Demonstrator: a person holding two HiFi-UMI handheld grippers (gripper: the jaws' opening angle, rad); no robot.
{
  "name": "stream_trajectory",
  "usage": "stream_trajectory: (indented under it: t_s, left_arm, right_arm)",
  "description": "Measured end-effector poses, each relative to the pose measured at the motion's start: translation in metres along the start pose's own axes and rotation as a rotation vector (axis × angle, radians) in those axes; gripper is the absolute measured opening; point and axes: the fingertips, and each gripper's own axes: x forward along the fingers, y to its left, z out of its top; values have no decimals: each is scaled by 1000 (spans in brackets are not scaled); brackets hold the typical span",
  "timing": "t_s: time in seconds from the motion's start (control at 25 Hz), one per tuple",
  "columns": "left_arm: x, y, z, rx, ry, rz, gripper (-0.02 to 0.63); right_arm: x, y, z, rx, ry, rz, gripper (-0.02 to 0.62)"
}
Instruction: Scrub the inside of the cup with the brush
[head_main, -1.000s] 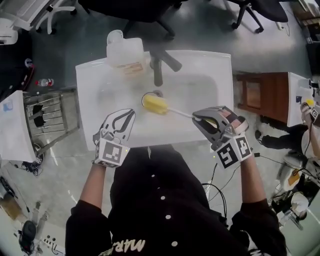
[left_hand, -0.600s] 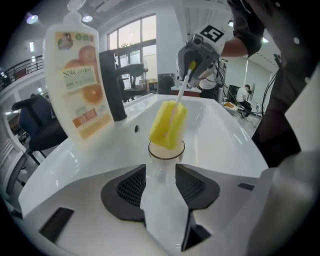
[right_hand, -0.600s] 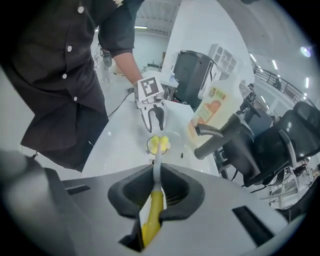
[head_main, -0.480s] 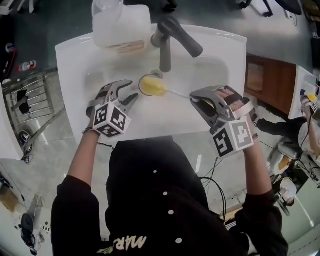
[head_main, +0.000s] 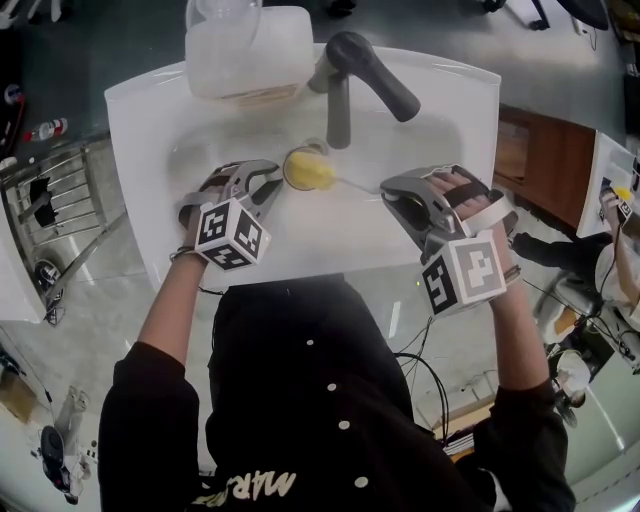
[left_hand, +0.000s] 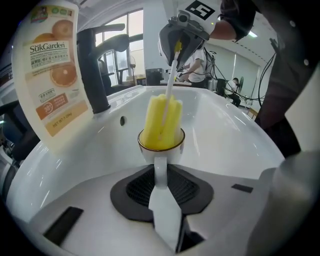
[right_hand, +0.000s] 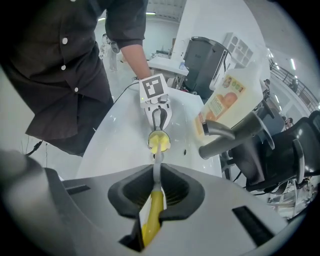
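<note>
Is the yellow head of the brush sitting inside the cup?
Yes, in the left gripper view the yellow brush head stands in the cup, its upper part rising above the rim.

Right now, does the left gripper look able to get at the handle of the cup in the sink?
Yes, it seems so: the cup's handle already lies between the jaws of the left gripper, which have just been closing on it. The brush enters from above, clear of it.

I get bright, even overhead light; the white sink (head_main: 130, 120) glares, and both gripper views bend heavily toward dark edges.
</note>
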Motion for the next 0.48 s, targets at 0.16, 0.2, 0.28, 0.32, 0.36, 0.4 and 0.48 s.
stream_trajectory:
  t_s: [0.16, 0.2, 0.28, 0.32, 0.36, 0.4, 0.48]
  left_arm:
    - [-2, 1, 8, 9, -10, 0, 94]
    - [-2, 1, 11, 14, -10, -1, 92]
    - [-1, 2, 15, 23, -9, -7, 92]
    - [-1, 1, 17, 26, -8, -10, 91]
    - [-1, 1, 19, 29, -7, -13, 91]
    - [-1, 1, 20, 31, -6, -15, 91]
    - [-1, 1, 22, 35, -4, -17, 91]
  right_arm:
    - [-1, -4, -4, -40, 46, 17, 49]
    - [0, -5, -5, -62, 59, 23, 48]
    - [5, -6, -5, -128, 88, 35, 49]
    - [8, -6, -4, -171, 103, 40, 48]
    - [11, -7, -3, -221, 116, 43, 48]
    - [15, -8, 0, -272, 125, 44, 49]
    - [22, -12, 9, -361, 130, 37, 48]
